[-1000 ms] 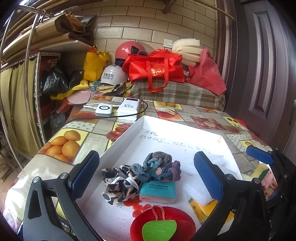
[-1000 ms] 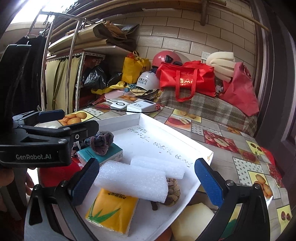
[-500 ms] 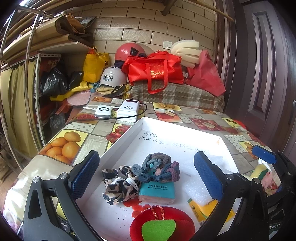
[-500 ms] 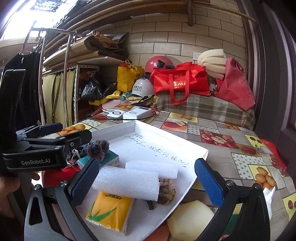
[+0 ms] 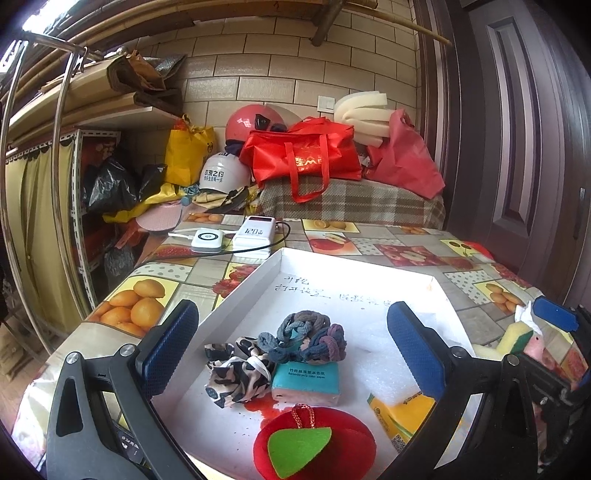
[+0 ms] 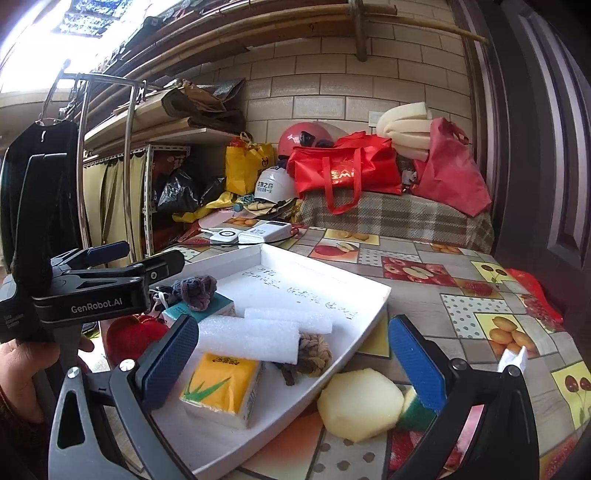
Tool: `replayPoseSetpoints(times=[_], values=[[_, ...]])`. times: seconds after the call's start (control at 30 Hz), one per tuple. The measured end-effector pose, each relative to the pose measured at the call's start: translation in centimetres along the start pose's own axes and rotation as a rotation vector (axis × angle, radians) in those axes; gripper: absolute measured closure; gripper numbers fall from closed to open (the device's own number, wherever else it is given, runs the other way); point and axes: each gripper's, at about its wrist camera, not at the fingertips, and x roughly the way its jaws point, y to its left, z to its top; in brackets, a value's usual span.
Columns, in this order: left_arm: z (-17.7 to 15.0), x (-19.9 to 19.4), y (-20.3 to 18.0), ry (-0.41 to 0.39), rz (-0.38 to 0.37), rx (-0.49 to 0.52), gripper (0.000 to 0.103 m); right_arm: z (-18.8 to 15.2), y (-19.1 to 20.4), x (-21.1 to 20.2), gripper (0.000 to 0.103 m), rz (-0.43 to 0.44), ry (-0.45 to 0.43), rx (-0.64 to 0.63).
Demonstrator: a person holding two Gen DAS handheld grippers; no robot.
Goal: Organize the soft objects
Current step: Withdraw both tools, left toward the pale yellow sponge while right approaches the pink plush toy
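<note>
the red apple plush [image 5: 314, 446] is cut off by the left wrist view's lower edge; the foam rolls [image 6: 251, 334] hide most of the knotted rope [image 6: 308, 354]; the tray's handwriting [image 5: 325, 291] is too small to read

tray [image 5: 258, 280]: white | apple toy [image 5: 314, 443]: red, green leaf | tissue pack [image 6: 221, 387]: yellow | tablecloth [image 5: 147, 295]: fruit pictures | scrunchie [image 5: 236, 369]: black-and-white spots

A cream brick wall [image 5: 332, 70] was seen at twelve o'clock, with a dark panelled door [image 5: 524, 147] at three o'clock. A curtained metal shelf [image 6: 122, 192] was set at nine o'clock. Daylight was admitted through the roof opening [image 6: 74, 29] at eleven o'clock.
</note>
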Motion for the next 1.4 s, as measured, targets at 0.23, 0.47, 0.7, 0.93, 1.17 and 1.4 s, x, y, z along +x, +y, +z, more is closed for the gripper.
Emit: replayPoseSetpoints(times=[0.23, 0.47, 0.7, 0.93, 1.17, 1.4], values=[[-0.3, -0.8, -1.0, 0.015, -0.090, -0.027, 0.000, -0.5, -5.7, -5.5, 0.000, -0.139, -0.155, 0.111], [-0.9, -1.8, -4.7, 0.053, -0.281, -0.027, 0.000, -2.5, -14.1, -5.9, 0.000, -0.168, 0.059, 0.284], [-2.0, -3.4, -11.9, 0.071, -0.333, 0.239, 0.000, -3.5, -18.3, -7.7, 0.000, -0.222, 0.069, 0.320], [-2.3, -3.1, -13.1, 0.102, -0.380, 0.248, 0.000, -2.5, -15.3, -4.4, 0.000, -0.132, 0.099, 0.195], [-1.8, -2.6, -11.1, 0.092, -0.334, 0.129, 0.000, -0.1, -12.2, 3.2, 0.000, -0.247, 0.186, 0.079], [-1.5, -2.2, -10.6, 0.096, -0.332, 0.110, 0.000, -1.5, -8.9, 12.2, 0.002, -0.016, 0.581, -0.111]])
